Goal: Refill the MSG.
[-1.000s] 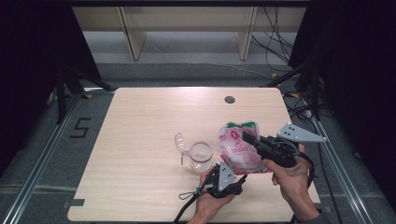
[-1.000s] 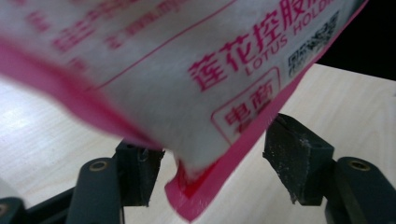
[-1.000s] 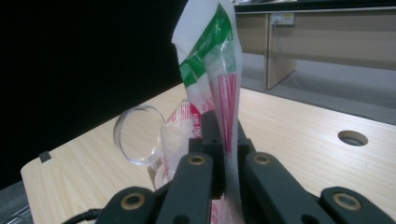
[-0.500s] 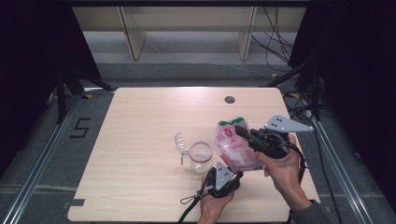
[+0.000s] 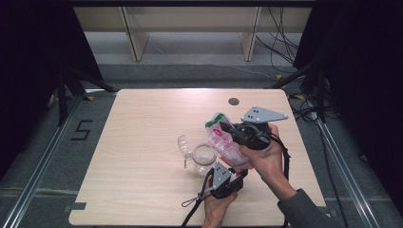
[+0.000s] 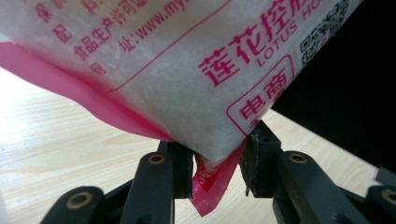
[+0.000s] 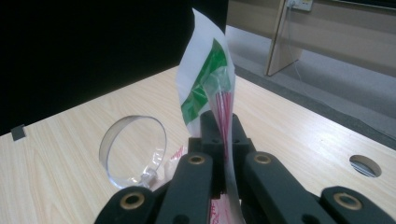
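1. A person at a pale wooden table holds a pink-and-white plastic bag of white granules between two hand-held grippers, slanted above a clear round glass jar whose hinged clear lid lies open beside it.

2. The right gripper has its jaws fully closed on the bag's green-printed top edge; seen along the right gripper's own jaws, the thin film stands pinched flat between them. This grip looks meant to carry the bag's weight and steer its mouth.

3. The left gripper, just on the near side of the jar, takes the bag's lower corner. Its jaws have just been closing and now stand partly open, with the pink sealed corner hanging between the pads; the right-hand pad appears to touch the bulging bag, the left one stands just beside it, so a firm pinch is not yet plain.

4. Held at both ends, the bag hangs clear of the table, its low end just beside the jar's rim. The arrangement suggests the person means to tip or steady the bag so that its contents can go into the jar.

5. A round cable hole lies on the far side of the jar, well apart.
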